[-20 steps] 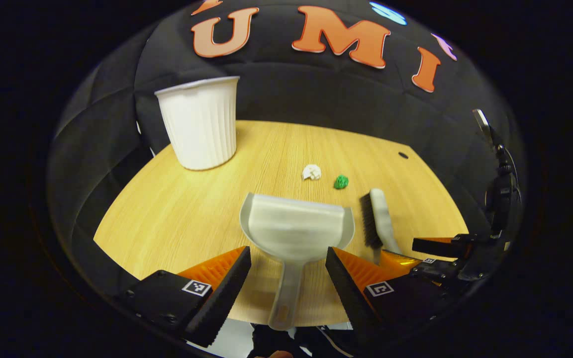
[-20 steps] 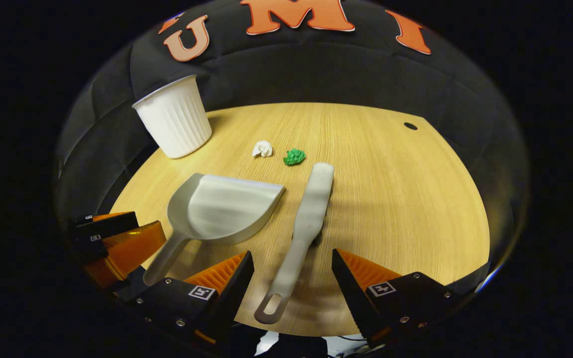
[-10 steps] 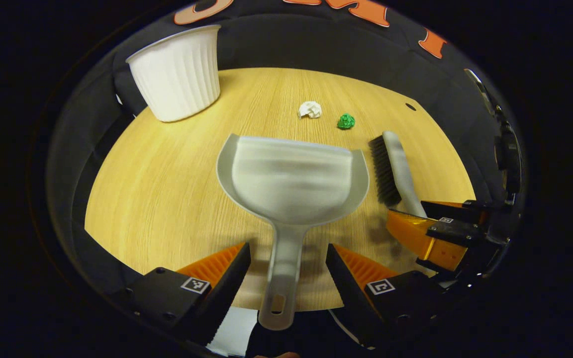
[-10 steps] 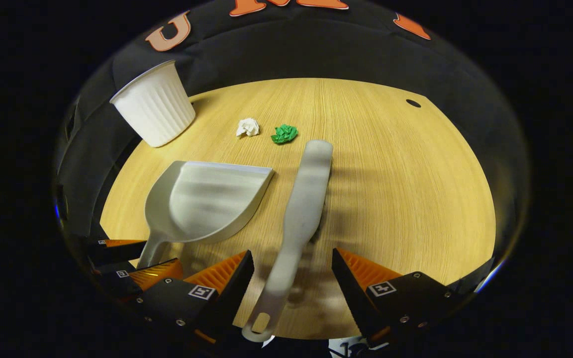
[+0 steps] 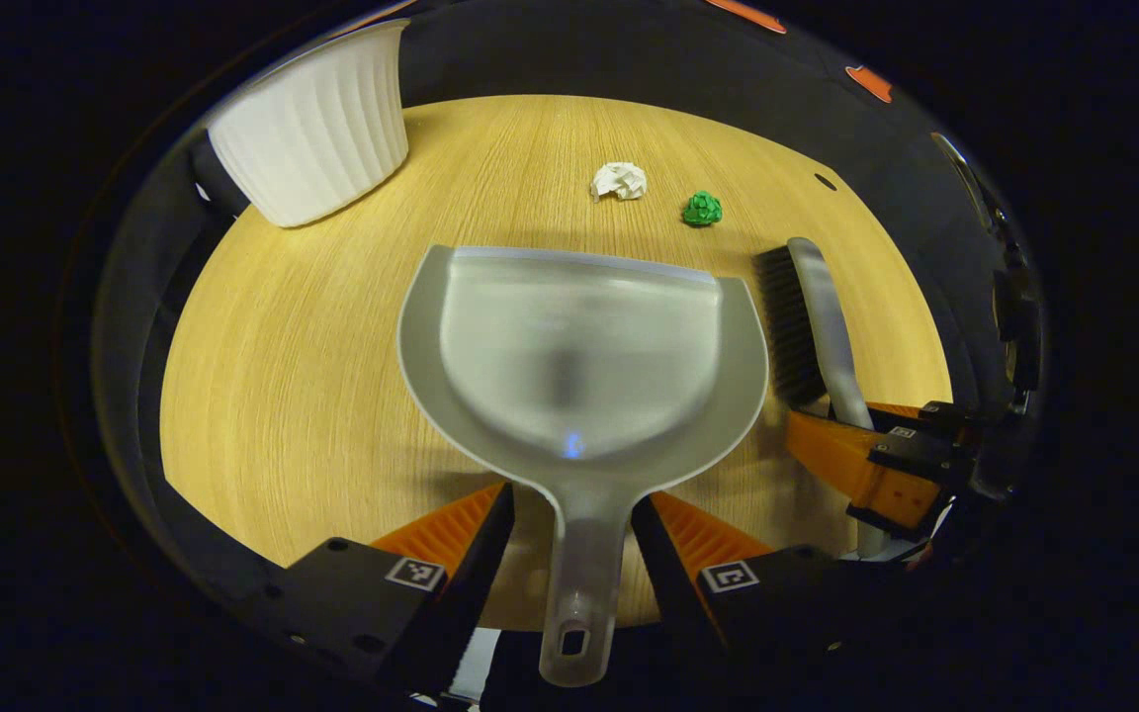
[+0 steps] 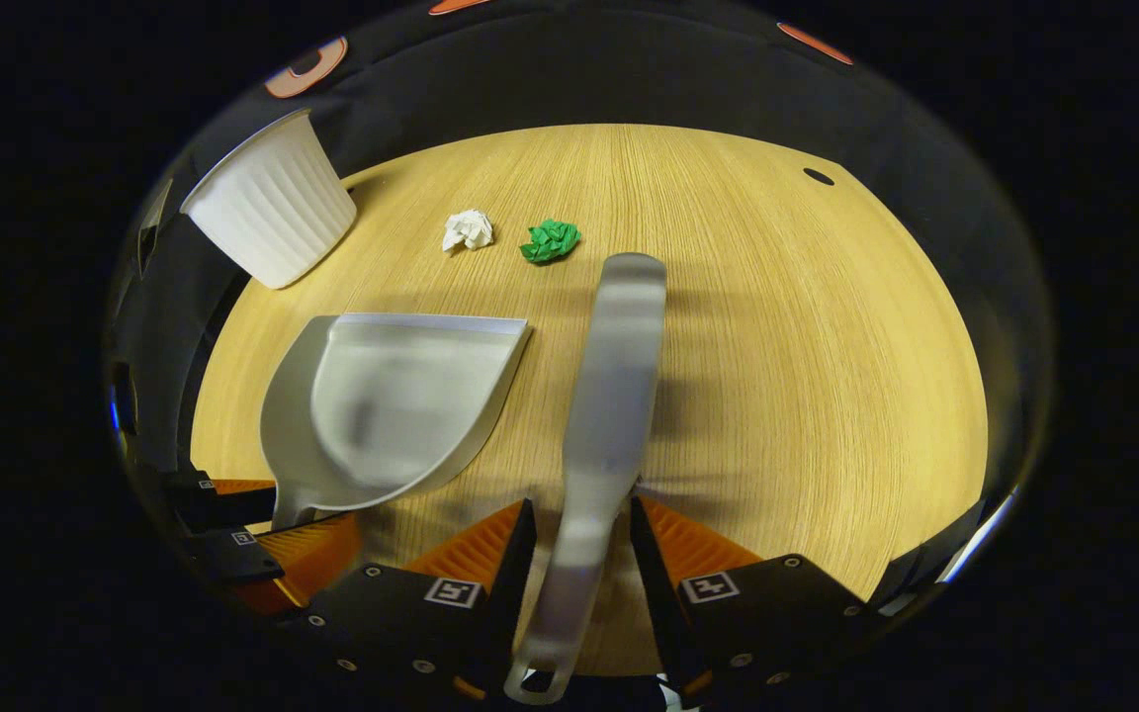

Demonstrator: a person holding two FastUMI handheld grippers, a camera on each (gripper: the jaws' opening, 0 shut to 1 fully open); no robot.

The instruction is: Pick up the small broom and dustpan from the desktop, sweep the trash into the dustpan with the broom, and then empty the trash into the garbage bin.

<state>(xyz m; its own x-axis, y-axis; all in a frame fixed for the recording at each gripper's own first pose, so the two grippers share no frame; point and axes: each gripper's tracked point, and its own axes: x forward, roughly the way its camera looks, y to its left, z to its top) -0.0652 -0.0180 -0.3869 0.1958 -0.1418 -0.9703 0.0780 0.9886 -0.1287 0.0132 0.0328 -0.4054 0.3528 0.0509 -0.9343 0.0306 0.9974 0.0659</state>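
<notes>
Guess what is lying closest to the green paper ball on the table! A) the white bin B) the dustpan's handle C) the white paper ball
C: the white paper ball lies right beside the green paper ball, while the white bin stands off at the table's edge and the dustpan's handle sits back between the left claw's fingers.

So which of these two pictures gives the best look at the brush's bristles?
The left gripper view. There the small broom lies seen from the side, with its dark bristles in plain sight beside the dustpan. The right gripper view looks down on the broom's grey back and handle, so the bristles are almost entirely hidden beneath it.
</notes>
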